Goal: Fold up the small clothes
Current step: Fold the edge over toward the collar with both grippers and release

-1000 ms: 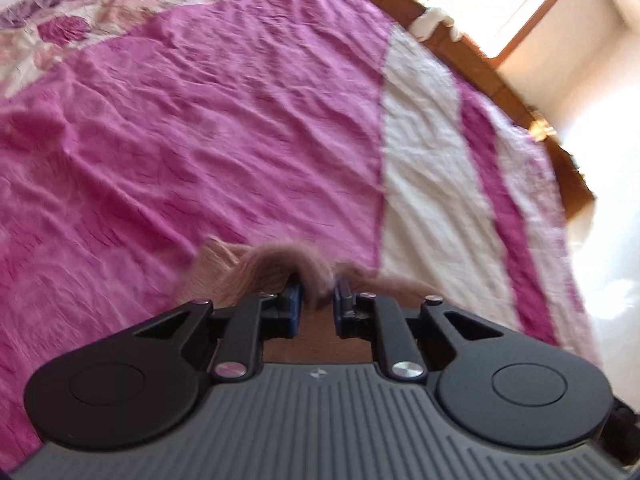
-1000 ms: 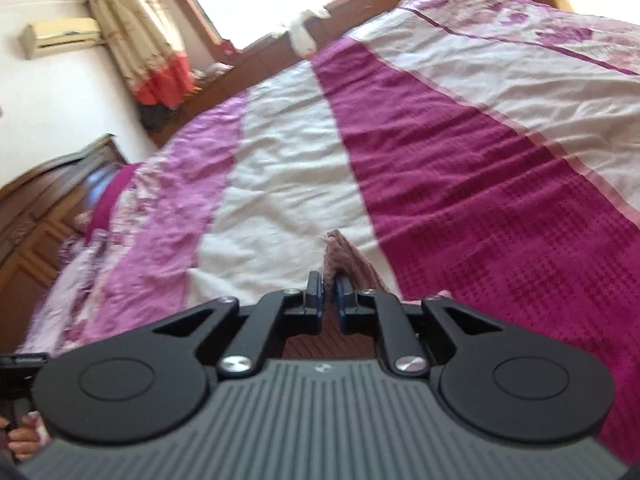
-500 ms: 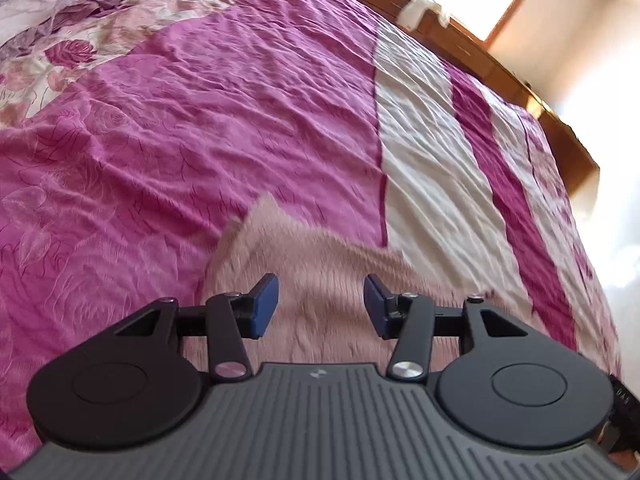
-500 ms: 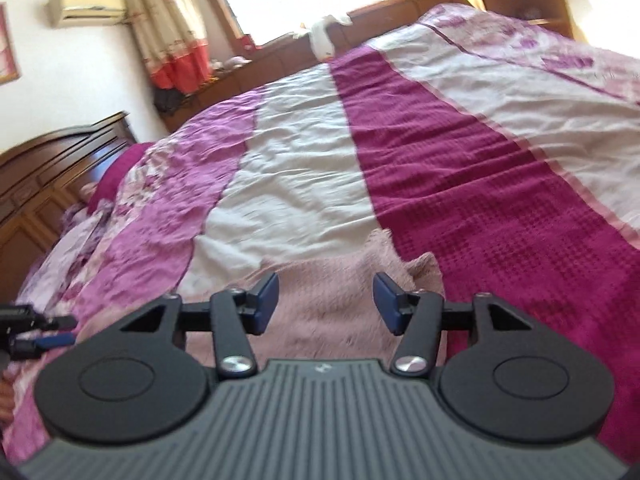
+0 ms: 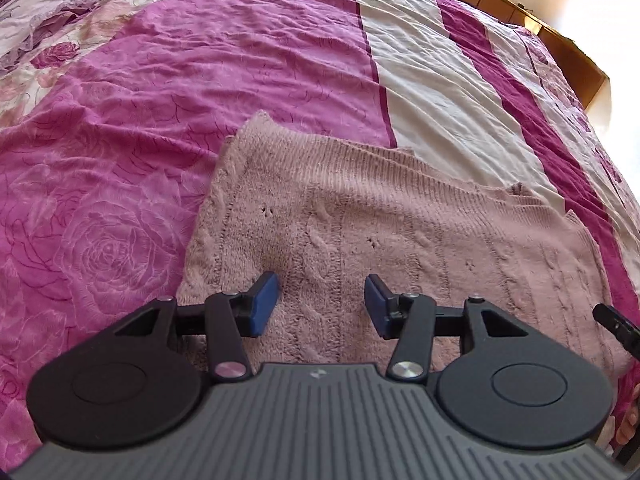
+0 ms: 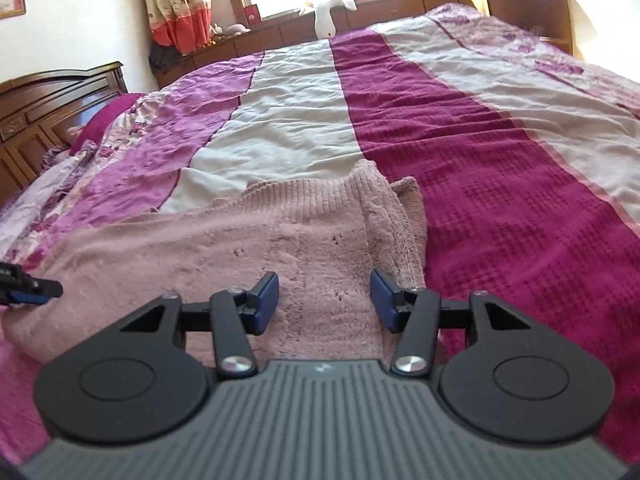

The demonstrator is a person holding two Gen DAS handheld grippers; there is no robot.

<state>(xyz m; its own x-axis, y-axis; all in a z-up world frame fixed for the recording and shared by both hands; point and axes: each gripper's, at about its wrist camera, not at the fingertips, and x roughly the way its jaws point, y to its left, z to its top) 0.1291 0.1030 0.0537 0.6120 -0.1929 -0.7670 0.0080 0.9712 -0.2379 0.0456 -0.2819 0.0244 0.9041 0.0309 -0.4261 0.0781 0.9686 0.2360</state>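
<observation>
A pale pink knitted sweater (image 5: pixel 400 232) is laid flat on a bed, spread across the bedspread (image 5: pixel 200 60) where its rose-patterned magenta band, cream stripe and dark magenta stripe meet. A ribbed hem runs along the far edge, and cable patterns are seen across the knit. In the right wrist view the same sweater (image 6: pixel 224 240) is seen with a folded layer stacked along its right side, the ribbed corner raised slightly against the dark magenta stripe.

The left gripper (image 5: pixel 320 304) is held just above the near part of the sweater with its blue pads wide apart; nothing is gripped between them. The right gripper (image 6: pixel 324 300) is held likewise over the right portion of the garment, near the folded edge, its pads (image 6: pixel 266 300) spread wide and nothing held. Each gripper's tip is visible at the margin of the other's view.

Beyond the bed, a dark wooden headboard (image 6: pixel 52 100), a window with a cream and orange curtain (image 6: pixel 176 4), and a white soft toy (image 6: pixel 326 16) on the wooden ledge are seen
</observation>
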